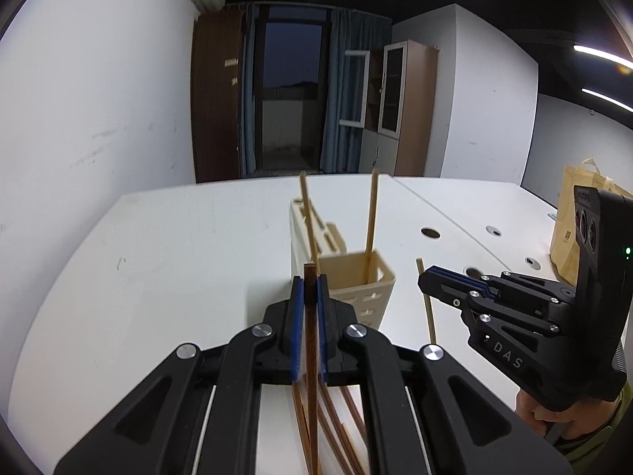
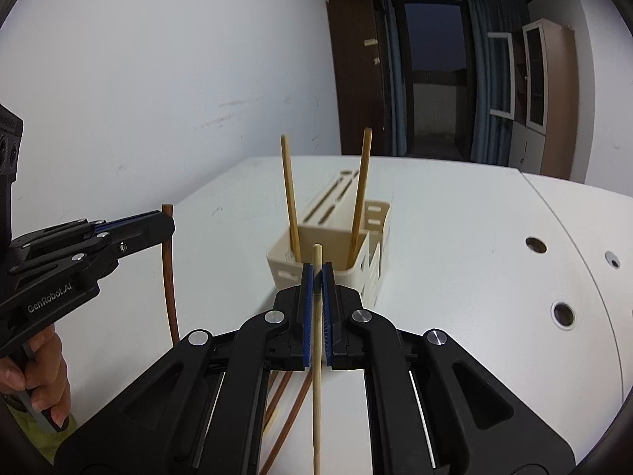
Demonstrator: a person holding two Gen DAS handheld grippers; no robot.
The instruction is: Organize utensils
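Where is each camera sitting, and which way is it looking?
Left wrist: sits on the left gripper, looks along the fingers at the holder; a hand shows.
Right wrist: sits on the right gripper, faces the holder; a hand shows.
Shared: holder, table, two standing chopsticks, each other's gripper.

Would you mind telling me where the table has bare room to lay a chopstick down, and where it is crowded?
Free: the white table left of the cream utensil holder, toward the wall, and the stretch to its right up to the cable holes. Crowded: the near edge, where loose chopsticks lie under both hand-held grippers, and the far right corner by the paper bag.
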